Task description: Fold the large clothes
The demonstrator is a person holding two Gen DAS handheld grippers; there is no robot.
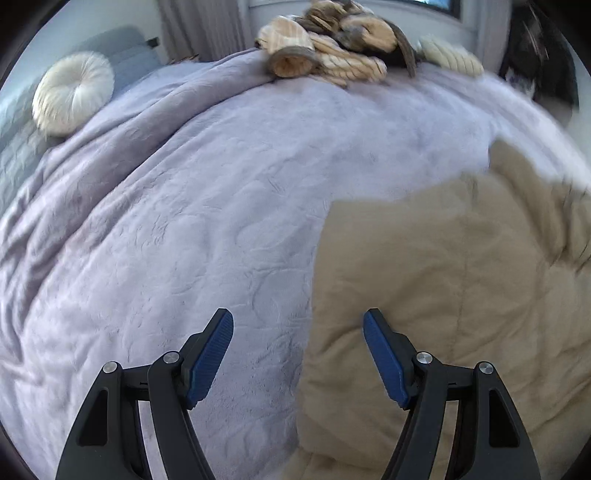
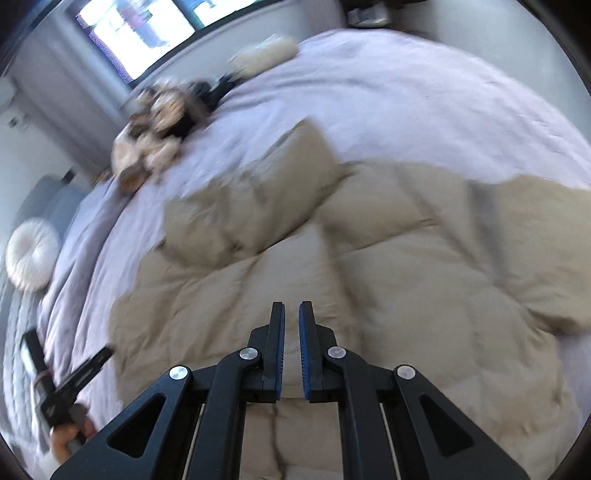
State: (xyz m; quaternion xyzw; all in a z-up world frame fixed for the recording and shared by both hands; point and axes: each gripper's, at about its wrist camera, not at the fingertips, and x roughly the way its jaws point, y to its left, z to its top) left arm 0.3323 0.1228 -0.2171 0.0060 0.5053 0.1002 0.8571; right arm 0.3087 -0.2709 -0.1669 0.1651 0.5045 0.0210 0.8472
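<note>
A large beige quilted garment [image 1: 443, 277] lies spread on the lavender bed cover [image 1: 184, 221]. My left gripper [image 1: 298, 317] hovers open over the garment's left edge, one finger above the cover, the other above the beige cloth, with nothing between them. In the right wrist view the same garment [image 2: 388, 288] fills the middle, with a puffy flap [image 2: 258, 192] folded across its far side. My right gripper [image 2: 291, 306] is shut just above the quilted cloth, and no fabric shows between its pads. A hand [image 2: 66, 435] at the lower left holds the left tool.
A heap of tan and brown clothes [image 1: 332, 48] sits at the far edge of the bed, also in the right wrist view as the blurred heap [image 2: 159, 125]. A round white cushion [image 1: 74, 96] lies at the left by a grey headboard. A window [image 2: 147, 33] is behind.
</note>
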